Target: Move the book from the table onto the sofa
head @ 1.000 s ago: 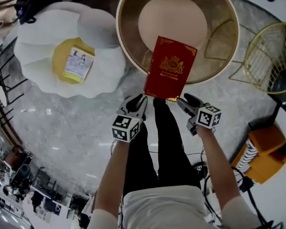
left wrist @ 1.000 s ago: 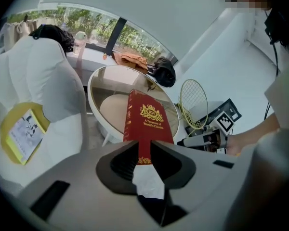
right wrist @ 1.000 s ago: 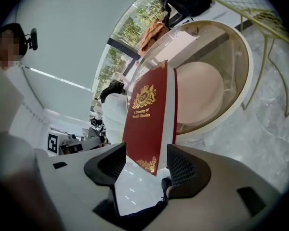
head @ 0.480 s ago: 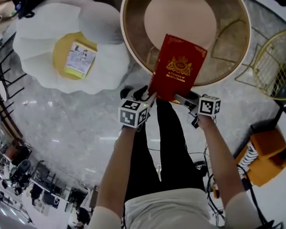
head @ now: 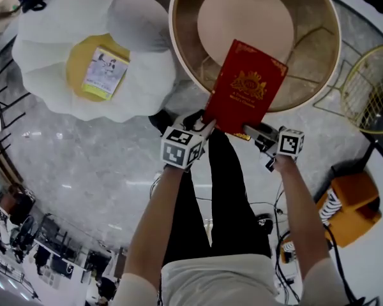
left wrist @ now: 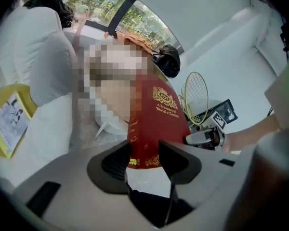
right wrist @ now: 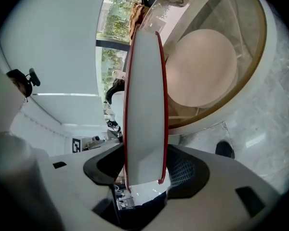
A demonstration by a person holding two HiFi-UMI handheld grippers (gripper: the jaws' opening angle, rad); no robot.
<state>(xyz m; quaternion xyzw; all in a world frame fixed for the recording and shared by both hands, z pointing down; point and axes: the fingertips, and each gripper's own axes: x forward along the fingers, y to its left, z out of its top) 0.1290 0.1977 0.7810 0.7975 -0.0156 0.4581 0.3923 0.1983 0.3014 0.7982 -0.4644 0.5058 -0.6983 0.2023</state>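
A second ago both grippers hung just short of the book's near edge. Now they have closed in on it, one at each near corner. The book [head: 246,88], red with gold print, lies across the near rim of the round table [head: 335,43]. Its far part is over the tabletop and its near edge juts past the rim towards the person. It is well apart from the sofa [head: 140,56].

The left gripper [head: 202,123] is at the near left corner, by the spine. Its fingers [left wrist: 178,160] have just been opening and stand spread wide with that corner between them. They seem to lie close against the book rather than squeeze it, though the angle makes that hard to judge. The right gripper [head: 255,132] is at the near right corner. Its fingers [right wrist: 183,172] have just been closing and now pinch the book across its thickness, one on each cover, with the white page edge filling the gap.

The table is dish-like, with a raised gold rim, and a round beige disc [head: 242,18] sits inside it. The white, petal-shaped sofa cups a yellow cushion [head: 76,69] in its middle. A small booklet [head: 105,74] lies flat on that cushion, just where it lay a second ago. A wire chair [head: 370,81] stands to the right of the table.
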